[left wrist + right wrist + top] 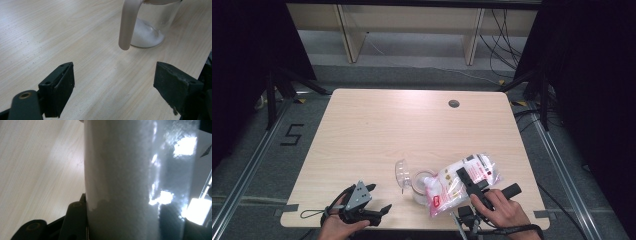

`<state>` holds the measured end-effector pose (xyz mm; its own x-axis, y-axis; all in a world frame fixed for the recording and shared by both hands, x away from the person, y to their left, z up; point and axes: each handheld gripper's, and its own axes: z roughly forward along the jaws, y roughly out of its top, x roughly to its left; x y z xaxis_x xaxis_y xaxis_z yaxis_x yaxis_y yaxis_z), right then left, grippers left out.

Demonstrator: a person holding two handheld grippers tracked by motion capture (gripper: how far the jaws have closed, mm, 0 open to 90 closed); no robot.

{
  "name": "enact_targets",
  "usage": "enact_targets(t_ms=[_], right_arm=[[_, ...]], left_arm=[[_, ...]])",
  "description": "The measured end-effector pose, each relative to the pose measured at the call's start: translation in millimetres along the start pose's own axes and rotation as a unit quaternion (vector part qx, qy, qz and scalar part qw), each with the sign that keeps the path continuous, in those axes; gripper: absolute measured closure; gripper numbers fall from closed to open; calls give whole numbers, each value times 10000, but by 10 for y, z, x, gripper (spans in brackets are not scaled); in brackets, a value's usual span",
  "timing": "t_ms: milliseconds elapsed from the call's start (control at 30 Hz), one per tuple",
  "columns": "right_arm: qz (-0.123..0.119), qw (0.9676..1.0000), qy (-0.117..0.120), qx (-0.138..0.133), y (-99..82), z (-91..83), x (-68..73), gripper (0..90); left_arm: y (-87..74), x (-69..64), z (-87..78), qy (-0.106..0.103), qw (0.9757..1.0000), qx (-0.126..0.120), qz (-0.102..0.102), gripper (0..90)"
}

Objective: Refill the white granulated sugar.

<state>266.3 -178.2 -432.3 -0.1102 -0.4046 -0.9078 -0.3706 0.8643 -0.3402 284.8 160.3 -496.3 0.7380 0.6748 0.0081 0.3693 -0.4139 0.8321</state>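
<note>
A light wooden bench point(377, 135) with rounded corners and a round cable hole point(454, 104) near its far edge stands on a grey carpeted floor point(412, 75). Black curtains point(242, 60) close off both sides, with black stand legs point(277, 90) at their feet, metal rails point(247, 172) running along the floor on either side of the bench, and a black "5" marking point(292, 135) taped to the floor at the left. Beyond the bench, pale wooden furniture point(412, 20) lines the far wall, and loose black cables point(502, 42) hang and trail at its right end.
</note>
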Motion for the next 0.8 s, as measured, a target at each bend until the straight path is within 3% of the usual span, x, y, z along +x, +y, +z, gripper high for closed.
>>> enact_targets(t_ms=[100, 167, 300, 400, 433, 467, 500, 567, 800], right_arm=[[-20, 10000, -7, 5, -4, 0, -6, 608], [47, 10000, 2, 76, -5, -14, 8, 610], [-33, 10000, 14, 48, 0, -19, -20, 611], [88, 9999, 20, 56, 8, -33, -10, 611], [46, 10000, 49, 51, 14, -33, -16, 612], [37, 10000, 49, 47, 17, -30, -16, 612], [60, 10000, 53, 56, 18, -30, -11, 612], [71, 10000, 29, 41, 18, -26, -3, 613], [83, 10000, 8, 44, 12, -32, -16, 614]], left_arm=[[0, -4, 1, -23, 10000, -13, -5, 167], [6, 14, -10, -12, 9999, -6, 163, 166], [7, 14, -12, -8, 9999, -9, 162, 167], [1, -10, -8, -11, 10000, -13, 12, 167], [2, -9, -8, -13, 10000, -10, 11, 166], [8, 10, -12, -11, 9999, 4, 160, 167], [1, -7, -9, -7, 10000, -5, 13, 167], [10, 16, -16, -20, 9998, 3, 178, 167], [6, 17, -13, -13, 9999, -14, 156, 167]])
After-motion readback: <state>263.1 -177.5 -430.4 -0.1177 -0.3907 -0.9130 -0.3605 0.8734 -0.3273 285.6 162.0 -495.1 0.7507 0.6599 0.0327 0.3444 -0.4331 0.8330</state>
